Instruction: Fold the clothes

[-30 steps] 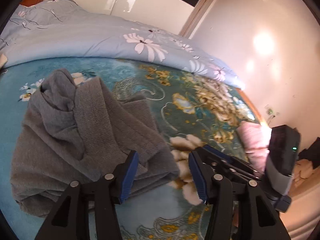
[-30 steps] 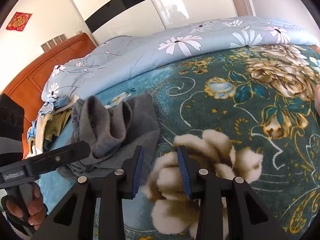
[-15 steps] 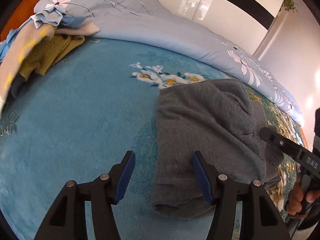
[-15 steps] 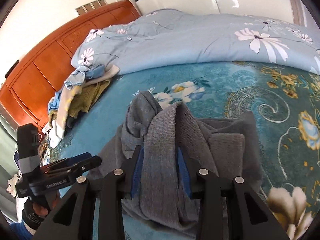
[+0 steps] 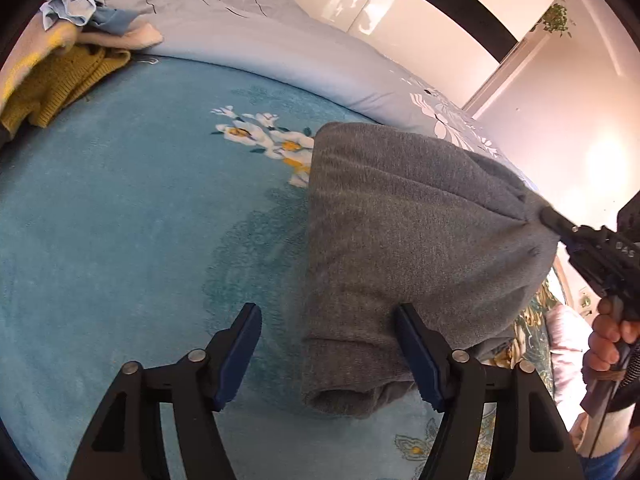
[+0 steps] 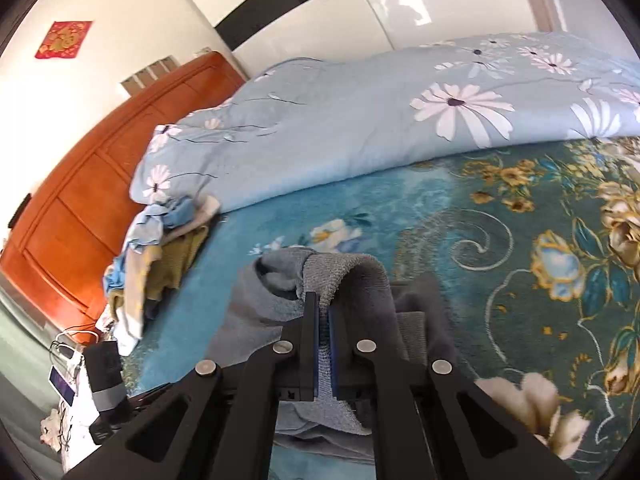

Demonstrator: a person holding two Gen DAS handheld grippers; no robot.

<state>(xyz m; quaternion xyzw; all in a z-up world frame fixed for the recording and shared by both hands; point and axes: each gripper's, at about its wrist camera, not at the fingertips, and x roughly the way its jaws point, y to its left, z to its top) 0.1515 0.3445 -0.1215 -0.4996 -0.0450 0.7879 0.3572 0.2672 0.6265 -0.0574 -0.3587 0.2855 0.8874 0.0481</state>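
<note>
Orange wooden headboard (image 6: 80,208), white walls (image 6: 120,12), sunlit.

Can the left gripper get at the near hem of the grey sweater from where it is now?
Probably yes. The left gripper is open, its jaws have just been opening, and the grey sweater hem already lies between them with nothing in the way. The right gripper is shut on the sweater's far side.

- The left gripper (image 5: 328,356) hangs over the blue floral blanket (image 5: 120,240), its jaws spread wide and just now opening further, pads touching nothing.
- The lower edge of the grey sweater (image 5: 400,240) lies between the blue pads.
- At the right, the right gripper (image 5: 550,216) pinches the sweater's corner and holds it up in a peak.
- A hand (image 5: 608,344) grips its handle.
- Mustard knitwear (image 5: 52,84) sits far left beside the pale blue duvet (image 5: 280,48).
</note>
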